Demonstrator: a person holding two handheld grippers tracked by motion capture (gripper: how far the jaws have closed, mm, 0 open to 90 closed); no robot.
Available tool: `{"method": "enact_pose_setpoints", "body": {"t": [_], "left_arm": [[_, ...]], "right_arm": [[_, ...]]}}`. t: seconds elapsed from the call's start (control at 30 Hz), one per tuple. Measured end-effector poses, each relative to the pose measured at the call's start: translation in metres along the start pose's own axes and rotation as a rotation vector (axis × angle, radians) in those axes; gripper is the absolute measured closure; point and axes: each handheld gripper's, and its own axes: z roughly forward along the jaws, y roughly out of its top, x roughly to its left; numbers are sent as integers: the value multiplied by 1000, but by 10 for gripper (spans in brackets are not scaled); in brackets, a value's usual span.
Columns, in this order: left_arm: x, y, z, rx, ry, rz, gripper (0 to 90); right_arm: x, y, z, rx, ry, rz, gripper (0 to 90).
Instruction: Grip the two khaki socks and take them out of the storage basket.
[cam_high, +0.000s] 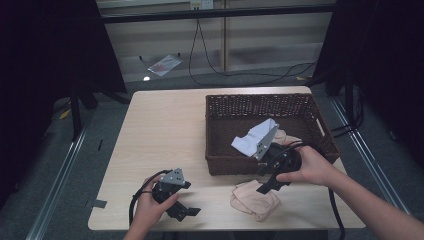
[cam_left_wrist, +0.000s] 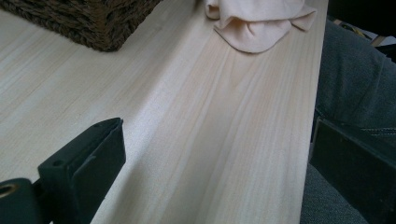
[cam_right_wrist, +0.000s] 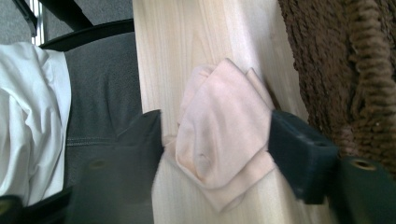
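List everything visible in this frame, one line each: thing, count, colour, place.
Light wooden table: one, pale wood, centre.
Dark brown woven wicker basket: one, on the table's right half.
White cloth: one, inside the basket near its front wall.
Peach cloth in basket: one, beside the white cloth.
Folded peach cloth: one, on the table before the basket, between the right claw's open jaws.
Black cables: on the grey floor behind.
Left claw: black, open, low over the table's near left.
Right claw: black, open, at the folded cloth.

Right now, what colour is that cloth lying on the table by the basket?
Pale peach-pink, plain. The cloth shows best in the right gripper view.
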Motion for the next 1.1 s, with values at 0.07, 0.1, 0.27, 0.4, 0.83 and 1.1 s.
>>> {"method": "enact_pose_setpoints", "body": {"t": [0.07, 0.1, 0.27, 0.4, 0.83, 1.1], "left_arm": [[-1, 0, 0, -9, 0, -7, 31], [-1, 0, 0, -12, 0, -8, 32], [0, 0, 0, 4, 1, 2, 32], [-1, 0, 0, -9, 1, -8, 32], [-1, 0, 1, 0, 1, 0, 31], [-1, 0, 0, 6, 1, 1, 31]], "right_arm": [[0, -2, 0, -3, -7, 2, 336], [0, -3, -1, -11, -6, 1, 312], [1, -11, -2, -37, -29, 12, 210], [-1, -20, -3, -56, -42, 29, 171], [-2, -46, -6, -87, -72, 38, 95], [-3, -59, -2, -109, -70, 61, 75]]}}
